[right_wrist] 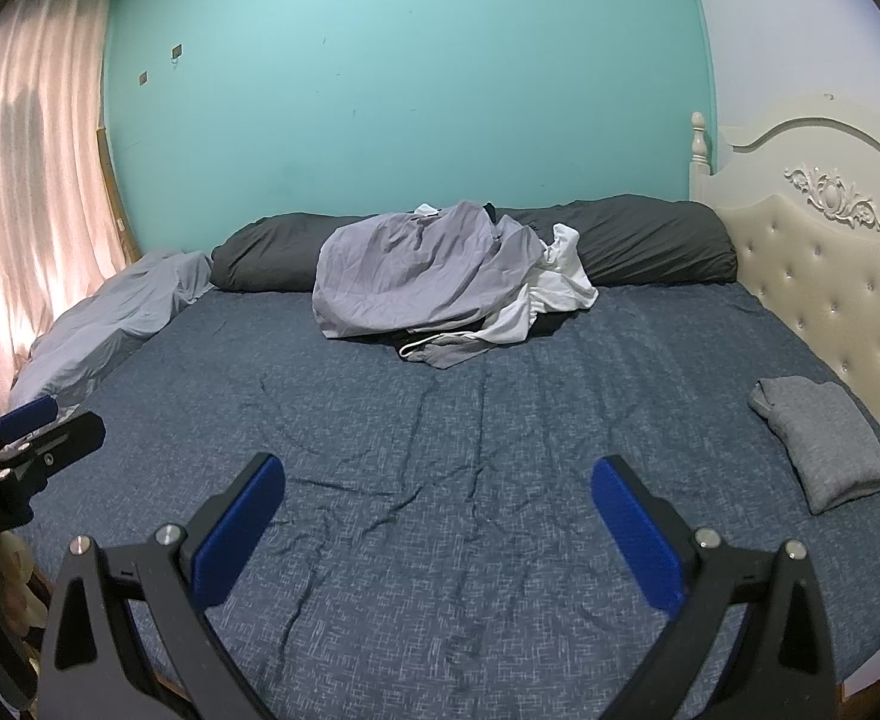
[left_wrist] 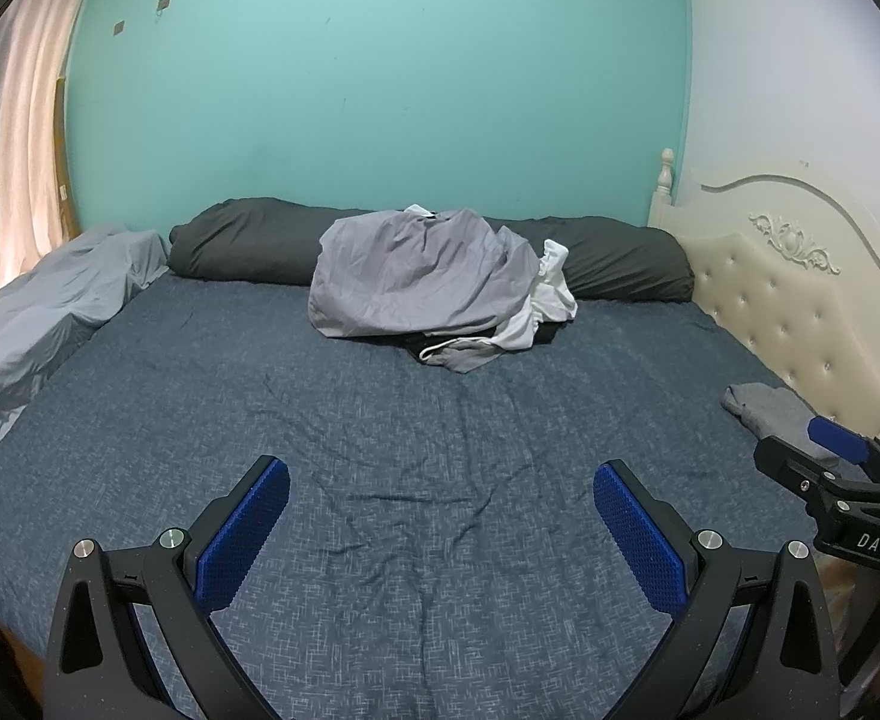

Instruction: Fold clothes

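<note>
**Both grippers hanging wide over bare sheet, the clothes pile waiting at the far edge**

The person is holding the left gripper (left_wrist: pixel 440 516) and the right gripper (right_wrist: pixel 437 510) side by side above the near edge of the bed (left_wrist: pixel 380 420), both tilting down toward the blue sheet. Each is standing with its jaws spread wide, and nothing is lying between the blue pads of either one.

The heap of unfolded clothes (left_wrist: pixel 440 276) is sitting straight ahead of both grippers, well apart from them, up against the dark grey bolster (left_wrist: pixel 248 240) that is running along the bed's far edge. A light grey garment is draping over the top, with white fabric spilling out on its right and a drawstring waistband poking toward the near side. The heap is stretching roughly along the far edge, crosswise to the grippers' line of reach.

Neither gripper is looking clearly nearer; the pile is sitting about centred between them.

A folded grey garment (right_wrist: pixel 823 444) is already lying near the right edge, beside the cream headboard (right_wrist: pixel 811 276). A crumpled pale grey duvet (right_wrist: pixel 116 312) is bunching along the left edge.
</note>
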The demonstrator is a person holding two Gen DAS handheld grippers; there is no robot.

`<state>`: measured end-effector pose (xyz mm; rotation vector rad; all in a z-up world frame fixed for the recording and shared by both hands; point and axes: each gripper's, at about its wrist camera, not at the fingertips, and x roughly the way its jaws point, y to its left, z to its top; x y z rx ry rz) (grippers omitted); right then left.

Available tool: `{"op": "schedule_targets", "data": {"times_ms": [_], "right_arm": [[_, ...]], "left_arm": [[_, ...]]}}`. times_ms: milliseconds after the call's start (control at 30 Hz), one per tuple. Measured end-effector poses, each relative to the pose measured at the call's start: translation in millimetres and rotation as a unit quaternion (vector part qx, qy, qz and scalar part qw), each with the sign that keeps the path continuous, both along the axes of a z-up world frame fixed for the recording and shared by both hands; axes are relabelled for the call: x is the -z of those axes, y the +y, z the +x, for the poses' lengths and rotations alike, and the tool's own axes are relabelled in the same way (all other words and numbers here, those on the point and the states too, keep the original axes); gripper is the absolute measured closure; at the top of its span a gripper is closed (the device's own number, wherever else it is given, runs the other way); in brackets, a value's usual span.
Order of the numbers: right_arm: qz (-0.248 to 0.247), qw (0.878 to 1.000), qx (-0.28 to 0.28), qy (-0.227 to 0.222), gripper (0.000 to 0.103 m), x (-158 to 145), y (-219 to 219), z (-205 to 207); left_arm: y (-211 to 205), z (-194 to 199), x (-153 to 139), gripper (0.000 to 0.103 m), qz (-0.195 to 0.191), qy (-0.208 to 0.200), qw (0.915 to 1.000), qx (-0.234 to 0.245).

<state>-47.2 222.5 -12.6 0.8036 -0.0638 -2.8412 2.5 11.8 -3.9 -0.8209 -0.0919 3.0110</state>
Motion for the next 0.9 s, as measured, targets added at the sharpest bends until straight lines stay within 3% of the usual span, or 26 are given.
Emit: {"op": "schedule_targets", "data": {"times_ms": [900], "right_arm": [[0.005,1.0,0.003,-0.005,0.0,-1,-2,0]], "left_arm": [[-10,-2,-10,0.0,0.011,0.002,0.9999,0.011]]}}
